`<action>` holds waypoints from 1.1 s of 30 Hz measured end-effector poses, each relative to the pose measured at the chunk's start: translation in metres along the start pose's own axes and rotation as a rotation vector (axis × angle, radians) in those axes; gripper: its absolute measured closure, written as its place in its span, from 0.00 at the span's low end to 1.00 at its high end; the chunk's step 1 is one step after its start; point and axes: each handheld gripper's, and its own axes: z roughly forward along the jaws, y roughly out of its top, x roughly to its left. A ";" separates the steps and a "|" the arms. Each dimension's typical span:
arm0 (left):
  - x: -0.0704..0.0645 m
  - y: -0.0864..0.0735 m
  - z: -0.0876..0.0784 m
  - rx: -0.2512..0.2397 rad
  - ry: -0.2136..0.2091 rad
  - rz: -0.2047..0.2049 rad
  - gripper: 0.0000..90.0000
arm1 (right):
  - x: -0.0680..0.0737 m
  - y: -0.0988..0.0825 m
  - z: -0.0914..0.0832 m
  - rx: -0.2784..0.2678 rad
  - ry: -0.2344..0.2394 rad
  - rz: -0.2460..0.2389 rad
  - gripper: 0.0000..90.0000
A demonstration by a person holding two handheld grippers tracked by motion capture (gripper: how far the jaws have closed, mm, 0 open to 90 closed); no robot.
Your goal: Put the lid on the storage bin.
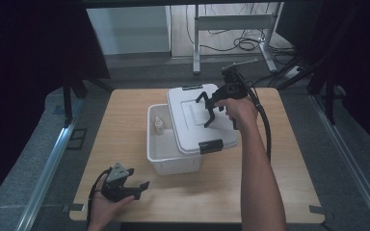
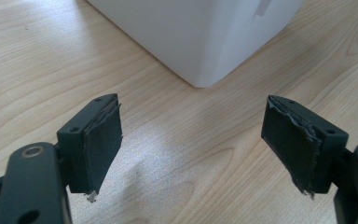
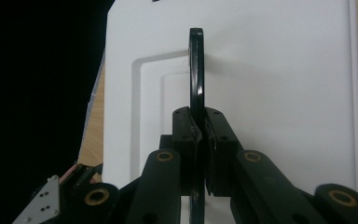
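A white plastic box [image 1: 173,162] stands mid-table. Its white lid [image 1: 188,120] sits shifted to the right, so the left part of the box is uncovered. Inside that open part stands a small pale bottle [image 1: 158,125]. My right gripper [image 1: 211,103] is above the lid, shut on the lid's black handle [image 1: 205,114]. In the right gripper view the thin handle [image 3: 196,70] is pinched edge-on in the right gripper [image 3: 199,135], with the lid [image 3: 270,84] below. My left gripper [image 1: 138,177] rests open near the table's front left. The left gripper [image 2: 193,140] holds nothing and faces the box's corner [image 2: 200,42].
The wooden table [image 1: 270,183] has bare surface in front of and beside the box. Black latches sit at the lid's near end [image 1: 210,146] and far end [image 1: 192,87]. A metal desk frame [image 1: 231,24] and cables lie on the floor beyond the table.
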 end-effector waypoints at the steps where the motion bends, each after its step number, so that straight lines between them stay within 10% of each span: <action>1: 0.000 0.000 0.000 0.000 0.000 0.000 0.23 | 0.000 0.000 0.000 0.000 0.000 0.000 0.95; 33: -0.004 0.001 0.001 -0.007 -0.014 0.009 0.23 | 0.045 -0.007 0.055 0.019 -0.016 0.054 0.95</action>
